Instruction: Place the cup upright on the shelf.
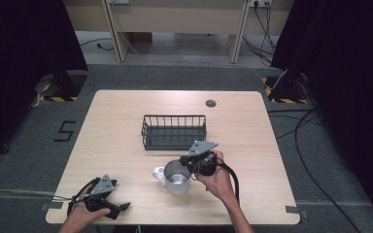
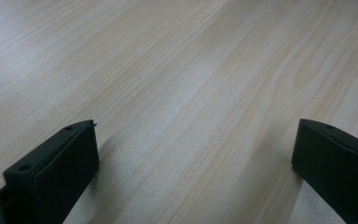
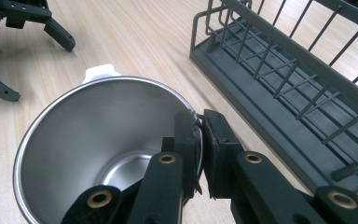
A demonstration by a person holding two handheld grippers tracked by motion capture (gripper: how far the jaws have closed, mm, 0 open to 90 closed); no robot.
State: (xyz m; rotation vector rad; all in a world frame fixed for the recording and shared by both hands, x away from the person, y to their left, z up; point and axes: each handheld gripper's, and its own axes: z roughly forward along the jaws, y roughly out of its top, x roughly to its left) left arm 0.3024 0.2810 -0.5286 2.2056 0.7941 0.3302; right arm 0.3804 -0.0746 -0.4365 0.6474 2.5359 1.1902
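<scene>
A steel mug [image 1: 177, 178] with a white handle [image 1: 158, 173] stands upright on the wooden table [image 1: 116, 121], just in front of the dark wire rack [image 1: 174, 131]. My right gripper [image 1: 193, 164] is shut on the mug's rim; in the right gripper view its jaws pinch the thin wall of the mug [image 3: 98, 140], one inside and one outside, and the right gripper [image 3: 199, 122] sits at the rim's near right side. My left gripper [image 1: 121, 208] rests low near the table's front left edge, and its jaws stand wide apart over bare wood in the left gripper view [image 2: 193, 140].
The rack [image 3: 284, 88] is empty and lies close to the right of the mug. A round grommet [image 1: 211, 103] sits near the table's far edge. Cables and stand bases lie on the floor around the table.
</scene>
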